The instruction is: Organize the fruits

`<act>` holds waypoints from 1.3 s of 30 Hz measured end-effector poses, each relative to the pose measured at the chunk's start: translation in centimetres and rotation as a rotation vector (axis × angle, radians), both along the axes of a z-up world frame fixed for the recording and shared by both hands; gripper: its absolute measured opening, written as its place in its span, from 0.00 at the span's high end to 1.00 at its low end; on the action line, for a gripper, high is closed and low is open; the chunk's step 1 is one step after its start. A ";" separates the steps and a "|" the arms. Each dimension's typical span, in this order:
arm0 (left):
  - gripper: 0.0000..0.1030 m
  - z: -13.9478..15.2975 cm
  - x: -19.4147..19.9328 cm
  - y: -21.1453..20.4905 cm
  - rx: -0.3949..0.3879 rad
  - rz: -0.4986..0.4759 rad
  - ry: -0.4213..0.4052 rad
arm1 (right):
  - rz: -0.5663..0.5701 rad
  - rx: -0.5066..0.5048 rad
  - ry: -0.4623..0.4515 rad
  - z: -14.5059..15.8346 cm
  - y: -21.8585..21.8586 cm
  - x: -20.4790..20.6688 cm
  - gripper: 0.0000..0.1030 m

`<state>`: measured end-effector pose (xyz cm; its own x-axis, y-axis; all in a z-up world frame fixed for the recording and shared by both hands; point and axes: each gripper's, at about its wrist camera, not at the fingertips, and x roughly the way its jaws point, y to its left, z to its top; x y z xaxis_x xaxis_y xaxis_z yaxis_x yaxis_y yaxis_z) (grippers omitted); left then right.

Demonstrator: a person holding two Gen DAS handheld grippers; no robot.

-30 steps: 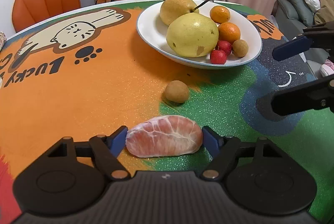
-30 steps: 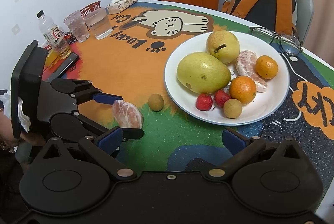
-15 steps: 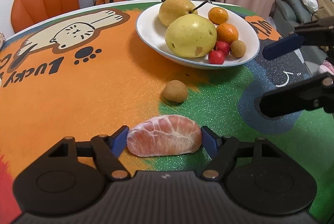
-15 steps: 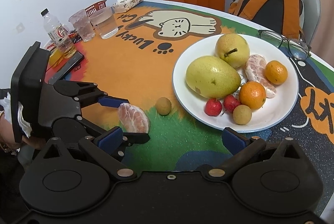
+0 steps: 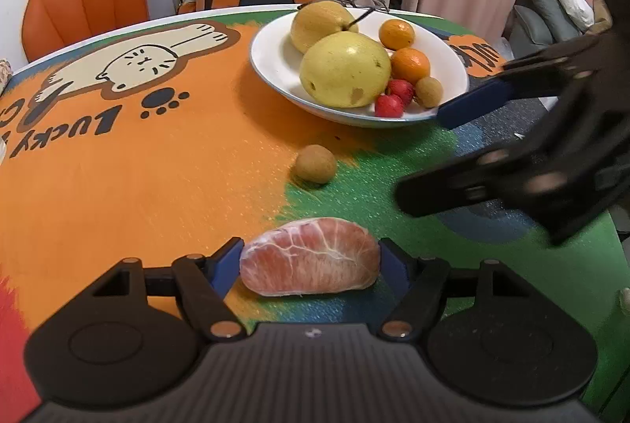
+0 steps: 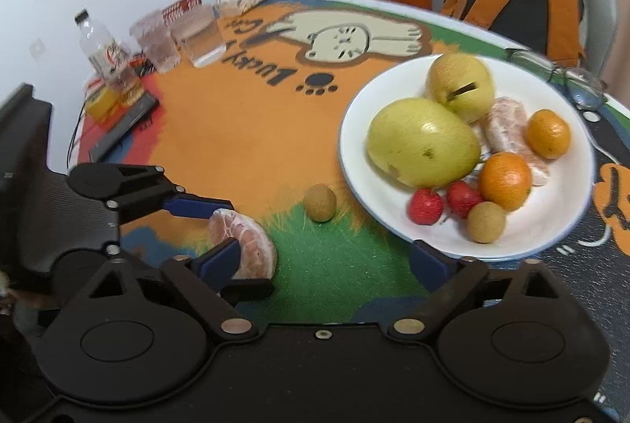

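While the left gripper is pinching the peeled pink pomelo segment on the green mat, right gripper is hovering spread; lifting gently toward the white plate avoids crushing it.

Pomelo segment and longan on table, before plate.

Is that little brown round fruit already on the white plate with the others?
No, one small brown fruit sits on the table mat just outside the white plate, though another like it lies on the plate.
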<state>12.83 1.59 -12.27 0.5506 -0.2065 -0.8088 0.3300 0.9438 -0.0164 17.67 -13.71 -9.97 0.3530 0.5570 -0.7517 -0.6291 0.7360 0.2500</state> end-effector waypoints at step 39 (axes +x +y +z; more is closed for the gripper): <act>0.30 0.8 -2.3 0.2 -0.015 -0.013 -0.006 | 0.076 -0.077 -0.081 -0.9 3.9 0.5 0.80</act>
